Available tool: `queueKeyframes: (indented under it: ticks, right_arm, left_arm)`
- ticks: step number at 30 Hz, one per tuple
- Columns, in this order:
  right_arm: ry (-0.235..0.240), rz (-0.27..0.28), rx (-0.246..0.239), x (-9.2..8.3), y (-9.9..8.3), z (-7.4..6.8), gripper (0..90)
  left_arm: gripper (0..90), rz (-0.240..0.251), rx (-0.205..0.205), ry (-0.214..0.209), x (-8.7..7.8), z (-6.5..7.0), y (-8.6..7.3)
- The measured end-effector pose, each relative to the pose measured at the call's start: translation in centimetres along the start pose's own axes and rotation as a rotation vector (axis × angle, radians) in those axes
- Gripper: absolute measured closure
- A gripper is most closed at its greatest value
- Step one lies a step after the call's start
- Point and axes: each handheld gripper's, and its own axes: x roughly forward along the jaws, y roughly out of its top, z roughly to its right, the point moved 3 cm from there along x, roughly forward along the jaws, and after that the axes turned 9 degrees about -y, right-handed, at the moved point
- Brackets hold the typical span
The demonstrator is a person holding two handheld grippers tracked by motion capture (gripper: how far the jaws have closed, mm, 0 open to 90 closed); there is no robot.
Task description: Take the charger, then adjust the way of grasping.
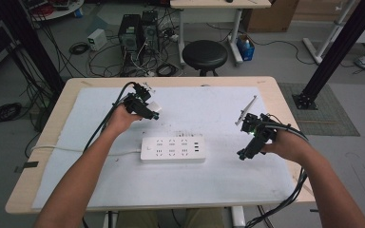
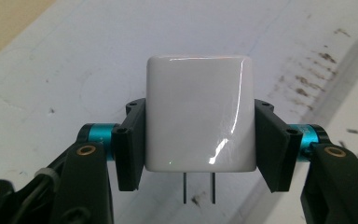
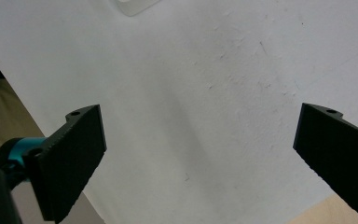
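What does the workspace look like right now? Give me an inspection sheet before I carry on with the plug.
Surface: wooden table covered by a white mat, scuffed in places.
Job's things: white plug adapter, two prongs showing below it; white power strip flat at mid-mat, sockets up.
Clutter: nothing seen on the mat apart from these.
Grippers: left tool shut on the plug adapter, held above the mat beyond the strip; right tool open, holding nothing, right of the strip.
Cables: strip's white cord runs off the left edge; black cable trails from the right tool.
Surroundings: black stool, computer towers and loose wiring on the floor beyond the table.
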Motion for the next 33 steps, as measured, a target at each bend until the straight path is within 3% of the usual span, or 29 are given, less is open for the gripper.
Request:
queueKeyframes:
  ticks: [6,8,16,23,26,30,32,33]
  right_arm:
    - [-0.014,0.012,0.009,-0.3,-0.1,-0.3,1.6]
    - [-0.02,0.027,0.01,-0.4,-0.3,-0.7,1.7]
    - [-0.026,0.05,0.009,-0.7,-0.5,-1.7,1.7]
    - [-0.035,0.067,0.014,-1.4,-0.4,-2.0,1.7]
    - [-0.024,0.094,0.052,-1.7,-0.3,-2.2,1.7]
    - [-0.021,0.144,0.091,-2.1,0.0,-2.2,1.7]
    - [-0.02,0.151,0.089,-2.1,0.1,-2.3,1.7]
    - [-0.02,0.151,0.089,-2.1,0.1,-2.3,1.7]
  left_arm:
    - [42.5,0.037,0.003,-0.011,-2.6,1.4,-0.3]
    - [42.4,0.07,0.006,-0.015,-4.4,2.5,-0.7]
    - [42.4,0.12,0.049,-0.043,-7.8,4.9,-1.3]
    - [42.4,0.121,0.097,-0.057,-9.1,6.4,-2.0]
    - [42.4,0.141,0.129,-0.079,-9.5,7.0,-2.3]
    - [42.4,0.13,0.157,-0.092,-9.6,7.6,-2.3]
    - [42.4,0.13,0.157,-0.092,-9.6,7.6,-2.3]
    - [42.4,0.121,0.176,-0.106,-9.5,7.8,-2.3]
